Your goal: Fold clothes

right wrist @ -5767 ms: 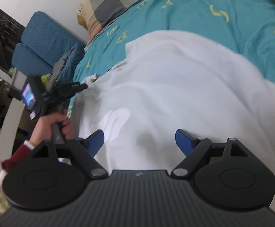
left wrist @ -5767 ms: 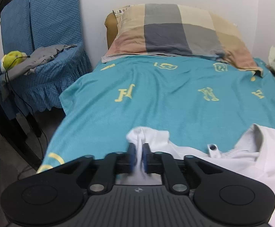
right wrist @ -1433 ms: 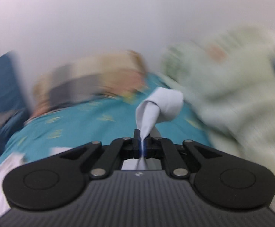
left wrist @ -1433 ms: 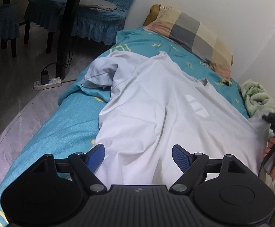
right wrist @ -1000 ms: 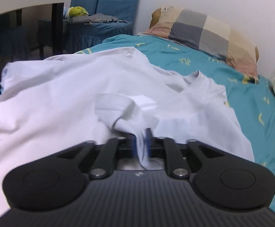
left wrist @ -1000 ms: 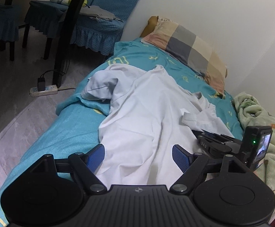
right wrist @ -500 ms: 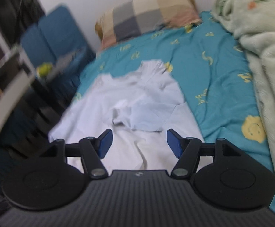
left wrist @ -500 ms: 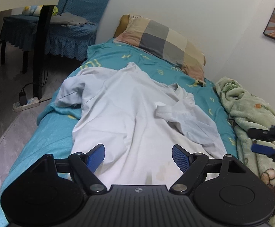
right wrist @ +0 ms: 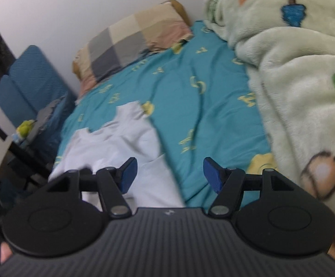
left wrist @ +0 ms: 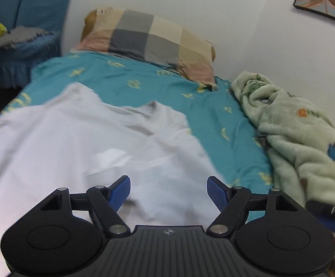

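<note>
**White shirt lying spread on the bed, both grippers hanging empty above it**

The white shirt (left wrist: 79, 143) is lying on the teal bedsheet (left wrist: 158, 85), covering the half of the bed toward 9 o'clock in the left wrist view, with its collar pointing toward 12 o'clock. A fold of cloth is sitting across its middle, though blur is hiding the detail.

The left gripper (left wrist: 168, 190) is hovering over the shirt's lower part, its blue fingers (left wrist: 120, 191) standing wide apart and gripping nothing. The right gripper (right wrist: 168, 173) is hanging over the shirt's edge where white cloth is meeting the bedsheet; its fingers (right wrist: 128, 173) are also spread wide and holding nothing. In the left wrist view, a blurred dark piece of the right gripper is showing at 4 o'clock.

A checked pillow (left wrist: 149, 39) is resting at the head of the bed at 12 o'clock, against the wall. A pale green blanket (left wrist: 301, 136) is lying bunched along the bed toward 3 o'clock. A blue chair (right wrist: 29, 85) is standing beside the bed at 9 o'clock in the right wrist view.
</note>
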Available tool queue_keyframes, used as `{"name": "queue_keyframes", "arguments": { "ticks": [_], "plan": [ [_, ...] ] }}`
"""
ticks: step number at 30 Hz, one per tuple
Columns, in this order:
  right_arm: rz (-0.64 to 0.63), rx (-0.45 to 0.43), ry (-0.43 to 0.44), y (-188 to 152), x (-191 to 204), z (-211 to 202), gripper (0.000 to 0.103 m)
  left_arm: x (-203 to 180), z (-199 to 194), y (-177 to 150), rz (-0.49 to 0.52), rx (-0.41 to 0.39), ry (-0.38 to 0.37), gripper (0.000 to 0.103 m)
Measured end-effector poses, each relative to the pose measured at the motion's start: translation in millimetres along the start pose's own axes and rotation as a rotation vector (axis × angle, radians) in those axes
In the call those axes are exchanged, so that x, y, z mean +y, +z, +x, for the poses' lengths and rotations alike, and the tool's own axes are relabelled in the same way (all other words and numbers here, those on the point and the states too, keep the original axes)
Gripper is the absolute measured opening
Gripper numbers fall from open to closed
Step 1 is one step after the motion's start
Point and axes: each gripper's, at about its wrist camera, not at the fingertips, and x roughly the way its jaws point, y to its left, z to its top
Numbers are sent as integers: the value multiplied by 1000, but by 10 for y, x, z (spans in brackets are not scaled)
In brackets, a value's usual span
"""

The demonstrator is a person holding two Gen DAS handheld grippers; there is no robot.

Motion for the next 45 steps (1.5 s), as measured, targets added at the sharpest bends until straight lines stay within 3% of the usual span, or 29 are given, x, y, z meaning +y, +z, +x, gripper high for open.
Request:
{"name": "queue_keyframes", "arguments": {
  "ticks": [3,7,8,9,11,15,20,26,29,33,36,39,43,45],
  "plan": [
    [40,6,14,41,-106,108,65,-262,386,66,-13,29,13,76],
    [62,18,19,60,-186,212,65,-487,816,46,24,74,86,72],
    [68,23,19,61,-205,232,65,-496,900,24,29,93,114,58],
    [73,29,18,61,-223,253,65,-496,964,3,31,109,138,33],
    [85,40,25,61,-255,277,65,-466,950,-27,31,115,155,3],
    [85,36,43,61,-252,223,65,-421,545,-85,35,58,107,2],
    [68,44,64,37,-188,150,65,-206,-146,-369,-67,45,29,2],
    [44,58,87,0,-96,70,65,283,-333,-922,-204,151,45,3],
    [37,71,92,-17,-57,50,65,469,-419,-974,-255,130,-1,23],
    [37,61,98,-21,-30,30,65,727,-490,-768,-348,63,-7,65],
    [40,80,96,-35,-32,92,65,923,-506,-467,-411,-19,13,69],
    [58,108,109,-45,-47,166,65,948,-322,-26,-291,-42,40,72],
    [70,127,129,-46,-38,248,65,791,221,516,-38,34,57,72],
    [76,132,133,-53,-45,292,65,678,529,693,38,80,11,72]
  ]
}}
